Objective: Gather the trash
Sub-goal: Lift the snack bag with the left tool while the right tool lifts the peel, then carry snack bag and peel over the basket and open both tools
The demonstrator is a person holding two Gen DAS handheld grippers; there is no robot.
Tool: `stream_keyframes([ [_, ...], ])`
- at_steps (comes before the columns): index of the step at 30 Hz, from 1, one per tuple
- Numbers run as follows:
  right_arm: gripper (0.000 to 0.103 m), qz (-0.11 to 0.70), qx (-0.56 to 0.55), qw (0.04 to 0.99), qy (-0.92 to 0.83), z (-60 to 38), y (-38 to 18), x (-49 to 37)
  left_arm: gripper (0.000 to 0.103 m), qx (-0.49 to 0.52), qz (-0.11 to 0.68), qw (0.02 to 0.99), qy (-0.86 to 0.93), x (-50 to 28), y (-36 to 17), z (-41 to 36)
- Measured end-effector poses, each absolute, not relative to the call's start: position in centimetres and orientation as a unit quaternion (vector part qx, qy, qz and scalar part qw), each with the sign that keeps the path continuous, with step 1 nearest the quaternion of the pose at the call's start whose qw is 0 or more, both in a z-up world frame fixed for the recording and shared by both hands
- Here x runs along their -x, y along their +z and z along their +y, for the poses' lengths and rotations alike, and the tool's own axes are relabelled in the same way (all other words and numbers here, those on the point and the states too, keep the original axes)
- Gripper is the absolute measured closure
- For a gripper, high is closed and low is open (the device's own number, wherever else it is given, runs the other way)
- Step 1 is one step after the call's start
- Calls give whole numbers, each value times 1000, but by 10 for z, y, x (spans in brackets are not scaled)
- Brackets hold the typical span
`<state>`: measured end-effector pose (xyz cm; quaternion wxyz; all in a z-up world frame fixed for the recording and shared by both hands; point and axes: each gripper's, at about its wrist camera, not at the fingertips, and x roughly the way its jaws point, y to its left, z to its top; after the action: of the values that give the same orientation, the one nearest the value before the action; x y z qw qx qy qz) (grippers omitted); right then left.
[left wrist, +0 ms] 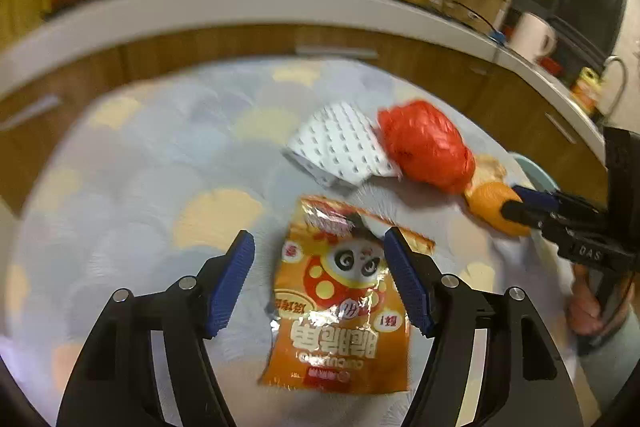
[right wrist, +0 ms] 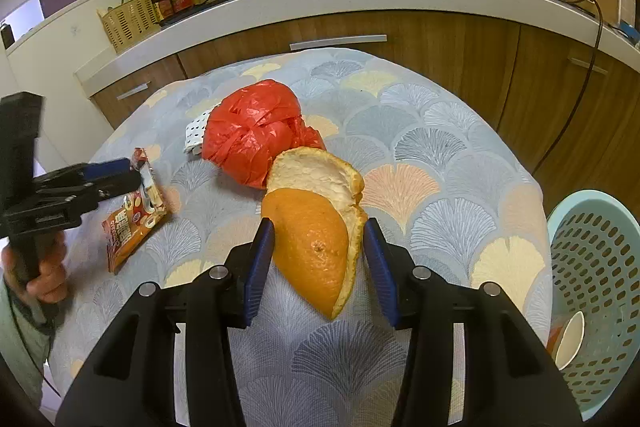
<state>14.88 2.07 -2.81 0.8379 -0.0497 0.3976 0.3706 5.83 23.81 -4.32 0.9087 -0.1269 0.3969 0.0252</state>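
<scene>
Barely started: orange peel [right wrist: 316, 247] sits on the table between the right gripper's [right wrist: 319, 263] open jaws, snack wrapper [left wrist: 340, 299] under the open left gripper [left wrist: 320, 279], red bag [right wrist: 252, 131] and dotted paper [left wrist: 340, 147] untouched, basket [right wrist: 596, 267] holds only scraps.

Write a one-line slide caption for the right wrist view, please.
Right gripper straddles an orange peel on the patterned tablecloth, beside a red plastic bag and a pale blue basket.
</scene>
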Motion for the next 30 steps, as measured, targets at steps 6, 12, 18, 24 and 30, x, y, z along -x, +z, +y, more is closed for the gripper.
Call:
stream_keyframes([
  [6, 61, 393, 56, 842, 366, 22, -27, -146, 48, 91, 415, 905, 24, -71, -48, 224],
  [12, 75, 361, 86, 863, 342, 24, -22, -131, 92, 83, 414, 906, 35, -64, -45, 208],
  [18, 77, 347, 81, 874, 330, 8, -14, -119, 102, 93, 383, 919, 30, -43, -28, 189],
  [24, 78, 334, 64, 883, 323, -16, -1, -108, 102, 110, 351, 930, 6, -36, -7, 167],
  [30, 78, 312, 45, 899, 305, -53, 13, -100, 102, 108, 330, 937, -36, -46, 8, 128],
])
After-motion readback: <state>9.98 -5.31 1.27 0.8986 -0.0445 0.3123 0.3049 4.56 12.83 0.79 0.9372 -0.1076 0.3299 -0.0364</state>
